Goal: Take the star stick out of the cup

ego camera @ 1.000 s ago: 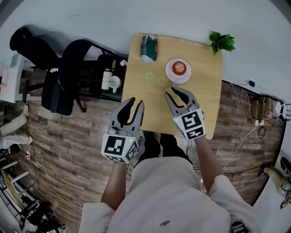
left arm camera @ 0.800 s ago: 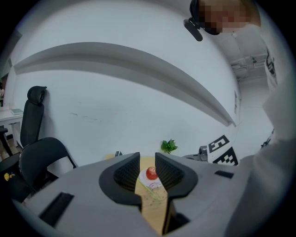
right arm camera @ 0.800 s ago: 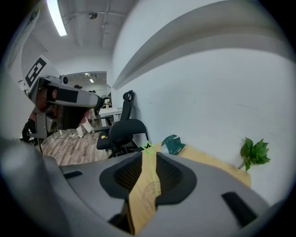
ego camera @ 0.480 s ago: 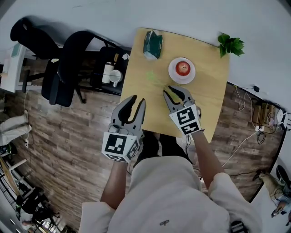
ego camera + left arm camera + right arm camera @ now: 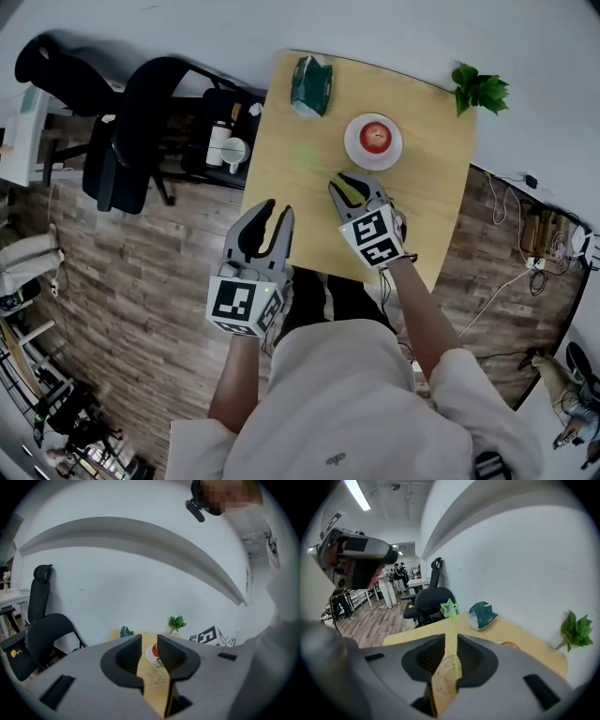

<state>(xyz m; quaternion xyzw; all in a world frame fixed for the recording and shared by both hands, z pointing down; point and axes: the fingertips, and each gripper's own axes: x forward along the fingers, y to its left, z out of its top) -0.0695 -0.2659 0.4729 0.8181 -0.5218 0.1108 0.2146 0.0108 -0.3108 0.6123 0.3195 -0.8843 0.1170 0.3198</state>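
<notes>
Between our right gripper's [image 5: 450, 641] spread jaws, which have just been closing, rises the thin green stem of the star stick [image 5: 449, 607]. The pads do not pinch it, and its foot sits in the clear cup [image 5: 446, 676] on the wooden table [image 5: 422, 187]. Our left gripper [image 5: 272, 214] hovers by the table's near edge, jaws apart on nothing. Farther back we see a plate [image 5: 351, 142] with a red apple [image 5: 374, 138], a green packet [image 5: 309, 82] and a leafy sprig [image 5: 480, 89].

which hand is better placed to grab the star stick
Right. The right gripper is over the table with the star stick between its jaws, which have just been closing. The left gripper is back by the near edge.
</notes>
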